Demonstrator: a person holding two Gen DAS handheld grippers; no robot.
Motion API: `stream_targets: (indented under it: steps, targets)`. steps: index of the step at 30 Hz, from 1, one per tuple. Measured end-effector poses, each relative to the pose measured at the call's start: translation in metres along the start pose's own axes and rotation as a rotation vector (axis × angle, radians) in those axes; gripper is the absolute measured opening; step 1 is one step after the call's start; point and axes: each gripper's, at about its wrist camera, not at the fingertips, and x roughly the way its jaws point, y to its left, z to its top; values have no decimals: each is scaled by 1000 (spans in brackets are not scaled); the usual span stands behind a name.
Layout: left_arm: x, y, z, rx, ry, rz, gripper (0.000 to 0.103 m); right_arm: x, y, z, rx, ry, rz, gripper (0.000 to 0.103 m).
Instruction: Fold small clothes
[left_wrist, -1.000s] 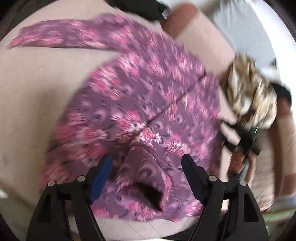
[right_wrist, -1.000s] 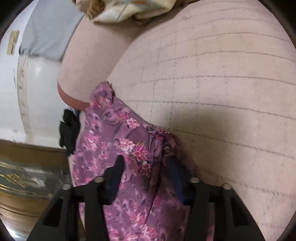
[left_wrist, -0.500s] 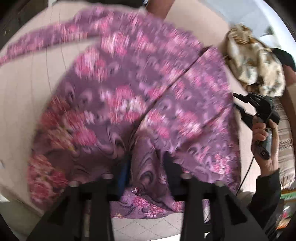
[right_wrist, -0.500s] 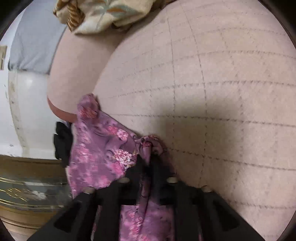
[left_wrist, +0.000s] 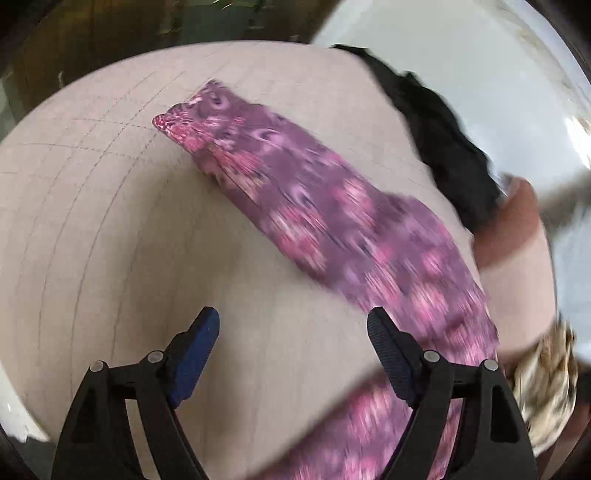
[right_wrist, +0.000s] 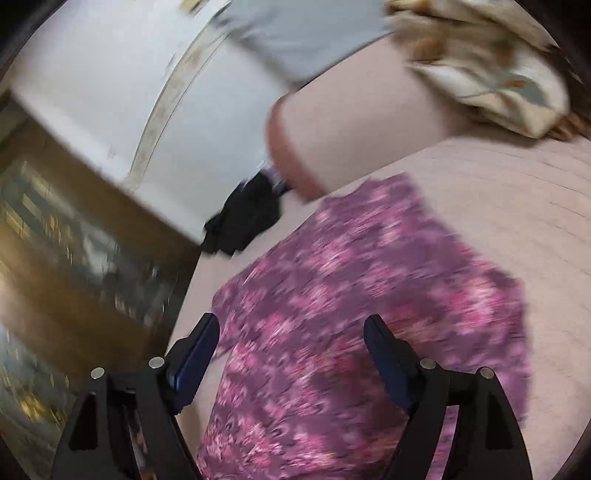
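Both grippers spread, empty: left gripper (left_wrist: 293, 332) over bare mattress (left_wrist: 129, 221), right gripper (right_wrist: 291, 343) above floral garment (right_wrist: 351, 295), prob. lining up next fold.

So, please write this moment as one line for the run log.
left gripper: open, empty | right gripper: open, above purple garment | garment flat on sofa

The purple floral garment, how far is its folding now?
Done: the purple floral garment lies on the beige cushion, apparently folded. In hand: nothing; left claw and right claw are open. Left: possibly another fold; blur hides details.
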Motion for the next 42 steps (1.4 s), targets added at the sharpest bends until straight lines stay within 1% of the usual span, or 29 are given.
stream_targets:
  steps: [3,4,6,8,11,12,13,14,15,16,17,18,19,20,21,22,23,24,25,26,27,28,29,31,32,34,36,40,42]
  targets:
    - [23,18,28,-87,10,19,81,25,13,-27,-41,34,-14,85]
    - [29,19,39,-93,-2,24,81,36,15,-35,-73,68,-29,85]
    - [28,12,51,-67,-56,51,81,51,13,-42,-85,110,-35,85]
    - [34,8,59,-58,-60,49,81,65,11,-45,-81,164,-7,85]
    - [41,11,64,-62,-102,90,72,79,12,-50,-107,221,13,74]
    - [41,10,65,-70,-118,114,61,77,12,-51,-116,228,8,70]
    - [40,9,66,-73,-128,135,38,78,11,-53,-121,232,-4,67]
    - [39,8,65,-66,-143,163,19,79,12,-54,-124,236,-10,66]
    - [40,7,66,-59,-133,163,4,80,12,-55,-127,247,-6,64]
    - [38,9,65,-73,-118,131,4,82,12,-56,-133,262,4,63]
    - [30,10,62,-86,-134,115,4,82,13,-56,-136,264,5,63]
    - [16,4,57,-69,-179,105,4,80,14,-56,-139,262,1,63]
    - [1,-5,52,-29,-222,95,3,78,14,-55,-140,259,1,63]
    - [-19,-21,44,41,-289,76,3,75,14,-54,-137,253,3,63]
    - [-43,-42,32,136,-371,60,3,71,12,-51,-126,243,9,63]
    - [-57,-57,23,200,-420,49,3,67,9,-47,-111,233,16,63]
    - [-77,-79,7,297,-479,21,3,60,6,-42,-91,219,22,63]
    - [-92,-97,-8,381,-518,-12,3,54,2,-36,-72,204,26,63]
    - [-111,-120,-33,495,-564,-59,4,45,-4,-30,-50,181,28,63]
    - [-120,-136,-52,575,-588,-87,4,35,-10,-23,-26,153,27,64]
    - [-129,-151,-74,658,-603,-115,4,26,-17,-16,-2,127,18,71]
    - [-137,-168,-105,770,-604,-161,4,14,-27,-8,27,97,5,81]
    - [-139,-180,-133,865,-591,-196,4,2,-38,-1,60,68,2,84]
    - [-136,-196,-187,1051,-539,-252,4,-17,-60,11,127,28,11,85]
    - [-125,-203,-217,1149,-486,-277,4,-25,-74,15,169,15,19,85]
    - [-94,-209,-263,1284,-349,-307,4,-35,-96,21,236,-7,37,85]
    - [-59,-208,-299,1396,-222,-277,4,-34,-114,24,292,-2,49,86]
    - [-16,-197,-333,1498,-69,-228,4,-9,-130,18,353,94,74,86]
    - [-17,-190,-350,1552,-75,-199,6,5,-125,14,339,152,83,86]
